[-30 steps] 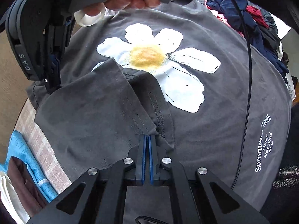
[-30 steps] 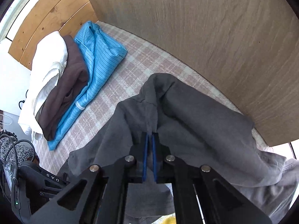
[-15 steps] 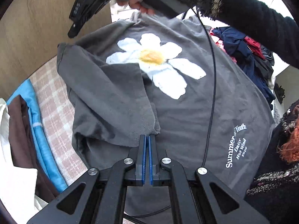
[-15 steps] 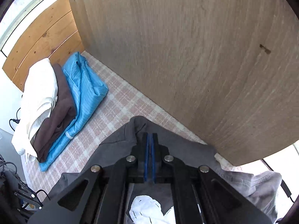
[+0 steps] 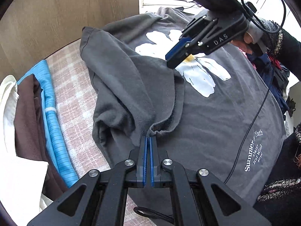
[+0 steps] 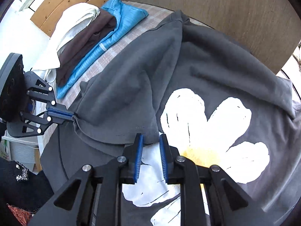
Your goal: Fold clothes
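Note:
A grey T-shirt (image 5: 216,116) with a white daisy print (image 6: 207,131) lies spread on the plaid surface. One sleeve (image 5: 135,86) is folded over onto its body. My left gripper (image 5: 148,137) is shut on that sleeve's hem, and it enters the right wrist view from the left (image 6: 72,115). My right gripper (image 6: 151,139) hovers over the daisy with its jaws opening. Its pads press on nothing, and the folded edge lies just beyond its tips. From the left wrist view the right gripper (image 5: 175,56) hangs above the print.
Folded white, brown and blue clothes (image 5: 33,113) are stacked at the left on the plaid cover (image 5: 75,98). A wooden panel (image 6: 225,9) stands behind. Unfolded dark and red clothes (image 5: 272,71) are piled at the right. A black cable (image 5: 250,131) crosses the shirt.
The right gripper has let go of the grey fabric and drawn back over the daisy, its jaws parting. The left gripper has shifted while still pinching the sleeve hem.

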### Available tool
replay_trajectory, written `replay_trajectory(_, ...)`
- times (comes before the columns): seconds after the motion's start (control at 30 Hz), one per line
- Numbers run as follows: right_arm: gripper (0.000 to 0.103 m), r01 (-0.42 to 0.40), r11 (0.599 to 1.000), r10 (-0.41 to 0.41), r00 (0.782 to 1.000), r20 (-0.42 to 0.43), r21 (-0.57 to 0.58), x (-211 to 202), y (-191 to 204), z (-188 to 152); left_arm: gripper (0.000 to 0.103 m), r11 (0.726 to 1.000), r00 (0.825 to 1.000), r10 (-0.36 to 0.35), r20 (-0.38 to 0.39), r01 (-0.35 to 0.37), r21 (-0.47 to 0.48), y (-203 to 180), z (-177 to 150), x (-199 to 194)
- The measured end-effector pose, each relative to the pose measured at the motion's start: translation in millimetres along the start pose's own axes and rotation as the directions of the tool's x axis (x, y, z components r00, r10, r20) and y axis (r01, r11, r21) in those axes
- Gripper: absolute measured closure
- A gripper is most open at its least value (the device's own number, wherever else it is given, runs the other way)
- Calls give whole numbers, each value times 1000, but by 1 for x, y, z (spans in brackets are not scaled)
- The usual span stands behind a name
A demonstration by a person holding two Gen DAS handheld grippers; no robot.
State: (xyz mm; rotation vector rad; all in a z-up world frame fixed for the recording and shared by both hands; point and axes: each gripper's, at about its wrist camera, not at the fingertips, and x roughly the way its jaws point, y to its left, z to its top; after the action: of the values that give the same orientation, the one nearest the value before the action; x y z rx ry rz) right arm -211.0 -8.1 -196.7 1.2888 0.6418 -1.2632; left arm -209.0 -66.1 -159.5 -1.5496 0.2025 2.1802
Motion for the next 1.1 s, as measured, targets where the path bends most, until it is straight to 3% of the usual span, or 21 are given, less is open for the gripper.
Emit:
replay_trajectory(0.1,85,-13,1000,13,1000,17,-18,0,7,2,101,999,1000,4,-11,-5,-34,8,-4,1)
replay_trajectory(0.2,99,-22,999,23,999,32,-39,-1,13,5,101,999,1000,9,-27,-10,-31,7,-9,5)
replay_trajectory(0.3,99,-47,998,50,997,54,-45,-13,18,11,101,1000,999,11,-30,-12,-17,3,-12,5)
replay_trajectory(0.37,97,-39,999,39,997,69,-10,-20,17,10,101,1000,1000,11,-28,-11,-7,1,-14,5)
replay_trajectory(0.43,77,-2,1000,1,1000,29,26,-18,14,4,101,1000,1000,10,-30,-10,-2,0,-16,6)
replay_trajectory(0.6,77,-1,1000,1,1000,12,-5,-5,25,-13,101,1000,1000,0,-29,0,-10,1,-19,6)
replay_trajectory(0.77,78,49,998,-49,999,-6,-26,13,30,-7,101,1000,999,-5,-32,5,7,-2,-22,3)
replay_trajectory(0.8,85,62,998,-62,998,-5,-27,13,29,-7,101,1000,1000,-6,-30,6,9,-2,-23,2)
replay_trajectory(0.83,100,83,996,-84,996,-6,-30,11,28,-7,101,1000,1000,-8,-28,8,11,-3,-24,1)
replay_trajectory(0.97,100,150,986,-146,988,54,-74,-23,31,-11,101,998,998,-63,2,63,-14,-9,-21,-8)
replay_trajectory(1.1,100,331,939,-314,936,160,-91,-76,28,-16,103,984,983,-179,45,179,5,-36,-9,-11)
